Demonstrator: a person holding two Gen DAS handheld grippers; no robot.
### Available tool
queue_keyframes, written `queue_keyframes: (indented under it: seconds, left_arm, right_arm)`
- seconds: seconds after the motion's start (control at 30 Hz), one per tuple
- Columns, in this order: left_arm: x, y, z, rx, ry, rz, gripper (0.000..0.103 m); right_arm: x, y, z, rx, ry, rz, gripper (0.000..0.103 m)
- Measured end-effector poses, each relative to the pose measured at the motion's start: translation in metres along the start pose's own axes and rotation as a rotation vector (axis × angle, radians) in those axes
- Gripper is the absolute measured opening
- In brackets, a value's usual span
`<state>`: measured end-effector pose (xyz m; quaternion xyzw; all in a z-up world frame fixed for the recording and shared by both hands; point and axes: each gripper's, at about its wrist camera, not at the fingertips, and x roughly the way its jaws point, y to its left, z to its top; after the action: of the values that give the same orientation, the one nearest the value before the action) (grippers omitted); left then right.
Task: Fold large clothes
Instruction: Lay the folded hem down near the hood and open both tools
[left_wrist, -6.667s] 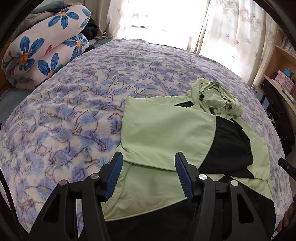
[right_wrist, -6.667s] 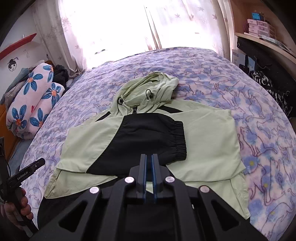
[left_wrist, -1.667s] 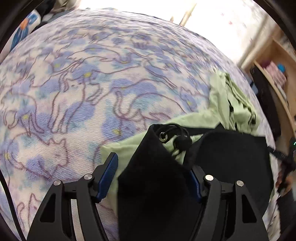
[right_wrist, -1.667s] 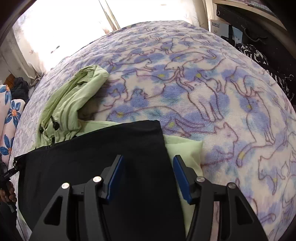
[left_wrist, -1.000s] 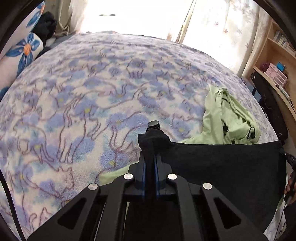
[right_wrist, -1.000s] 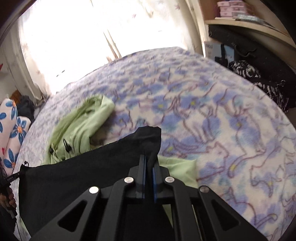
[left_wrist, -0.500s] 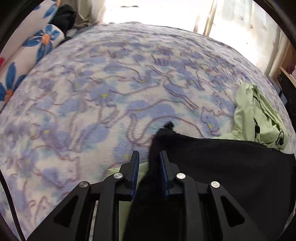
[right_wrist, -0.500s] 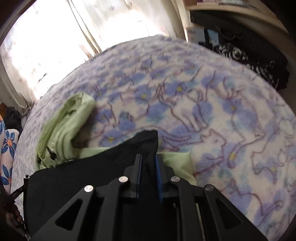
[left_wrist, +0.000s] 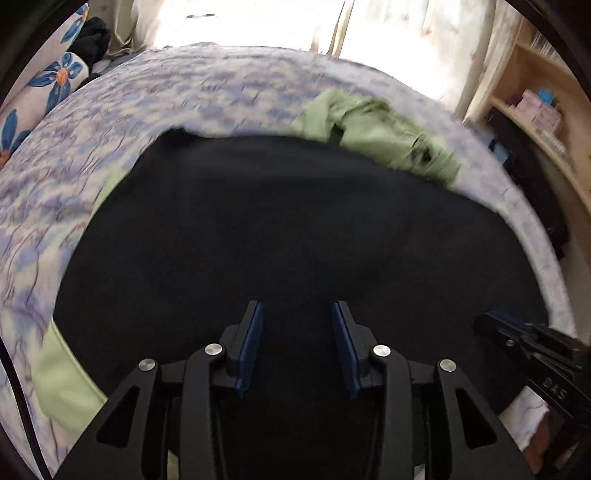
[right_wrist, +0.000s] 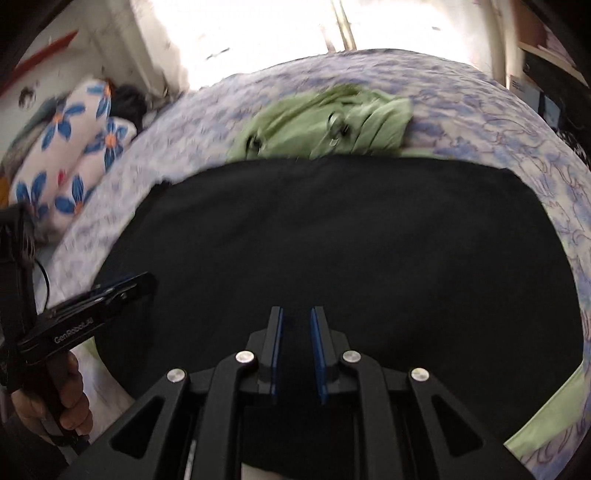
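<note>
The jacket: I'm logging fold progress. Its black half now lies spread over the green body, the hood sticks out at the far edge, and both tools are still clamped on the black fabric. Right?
Not quite. The left tool and right tool have let go: both wrist views show their jaws apart with nothing between them. The black half does lie spread over the green body, with the hood at the far edge.

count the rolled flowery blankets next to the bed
2, both at the bed's left edge, stacked: the upper roll sits on the lower roll. More could be hidden behind them or out of frame.
</note>
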<state>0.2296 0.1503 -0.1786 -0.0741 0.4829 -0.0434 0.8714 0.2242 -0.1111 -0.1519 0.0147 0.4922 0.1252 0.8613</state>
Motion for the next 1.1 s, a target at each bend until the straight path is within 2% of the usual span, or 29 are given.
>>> queue_keyframes:
  seconds: [0.1,0.17,0.23,0.27,0.3,0.37,0.4,0.5,0.63,0.73,0.8,0.83,1.1]
  left_arm:
    - [-0.004,0.018,-0.008,-0.02,-0.025,0.064,0.038]
    - [-0.008,0.036,-0.009,-0.036,-0.027,0.145,0.038]
    - [-0.012,0.054,-0.012,-0.052,-0.028,0.152,0.038]
    - [-0.015,0.061,-0.013,-0.059,-0.028,0.137,0.037]
    - [-0.016,0.065,-0.013,-0.063,-0.027,0.131,0.037]
    - [-0.022,0.069,-0.016,-0.066,-0.035,0.168,0.037]
    - [-0.025,0.07,-0.017,-0.07,-0.035,0.192,0.037]
    - [-0.025,0.078,-0.015,-0.102,-0.022,0.182,0.037]
    - [-0.03,0.072,-0.014,-0.076,-0.001,0.19,0.038]
    - [-0.037,0.069,-0.014,-0.064,0.003,0.181,0.048]
    - [-0.044,0.067,-0.016,-0.065,0.0,0.184,0.062]
    - [-0.047,0.066,-0.016,-0.064,-0.003,0.191,0.065]
    - [-0.062,0.055,-0.017,-0.05,0.002,0.187,0.066]
  right_arm:
    - [-0.003,-0.03,-0.019,0.04,0.008,-0.083,0.012]
    - [-0.017,-0.066,-0.03,0.101,-0.008,-0.159,0.011]
    - [-0.028,-0.098,-0.04,0.153,-0.004,-0.324,0.014]
    - [-0.035,-0.115,-0.047,0.179,0.0,-0.376,0.014]
    - [-0.04,-0.127,-0.051,0.207,-0.004,-0.356,0.013]
    - [-0.05,-0.147,-0.059,0.288,-0.015,-0.271,0.01]
    - [-0.053,-0.15,-0.06,0.311,-0.016,-0.259,0.009]
    - [-0.059,-0.146,-0.06,0.333,-0.012,-0.268,0.01]
    - [-0.062,-0.138,-0.055,0.339,-0.005,-0.257,0.012]
    - [-0.068,-0.135,-0.056,0.343,-0.019,-0.233,0.012]
    - [-0.071,-0.132,-0.054,0.343,-0.024,-0.214,0.012]
    - [-0.073,-0.13,-0.053,0.34,-0.025,-0.204,0.012]
    - [-0.078,-0.105,-0.046,0.294,-0.021,-0.139,0.012]
